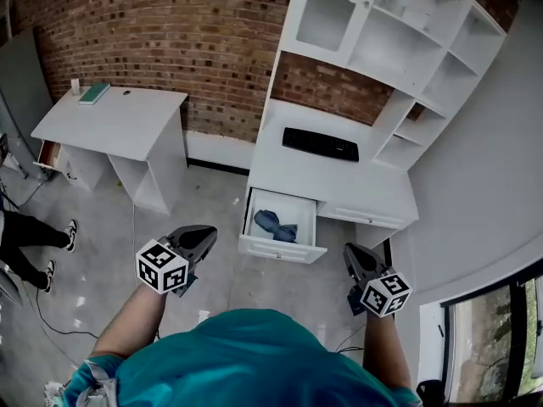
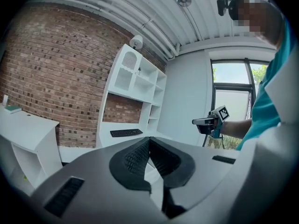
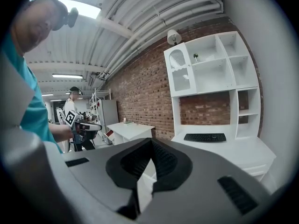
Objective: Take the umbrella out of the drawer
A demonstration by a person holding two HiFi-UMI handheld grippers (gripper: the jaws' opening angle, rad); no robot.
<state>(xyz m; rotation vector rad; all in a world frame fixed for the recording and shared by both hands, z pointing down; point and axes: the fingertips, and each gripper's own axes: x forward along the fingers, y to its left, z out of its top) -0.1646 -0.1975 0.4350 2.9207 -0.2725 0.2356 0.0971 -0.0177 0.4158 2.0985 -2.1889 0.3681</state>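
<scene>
Teal shirt [image 1: 254, 359] of the person fills the bottom of the head view, both forearms reaching ahead.

Left gripper [image 1: 200, 237]: jaws pressed together, nothing between them. It hangs short of the drawer [image 1: 280, 251], off its front left corner. Right gripper [image 1: 356, 259]: jaws likewise closed and empty, off the drawer's front right corner. Neither touches the drawer.

Drawer stands pulled out from under the white bench [image 1: 339, 181]. Umbrella [image 1: 275, 225], a dark blue folded bundle, lies on the drawer's bottom, left of middle, apart from the front wall. Keyboard [image 1: 320, 144] sits on the bench, behind the drawer.

Step in hand, by my reading: the approach, with no grasp yet made.

To do it well:
- Open one pair of jaws before reaching over the drawer's front wall.
- Come down from above the drawer, not level, so the wall is cleared.
- Close across the bundle's thickest part, as loose fabric may slip.
- Lift straight up out of the drawer before drawing back.
</scene>
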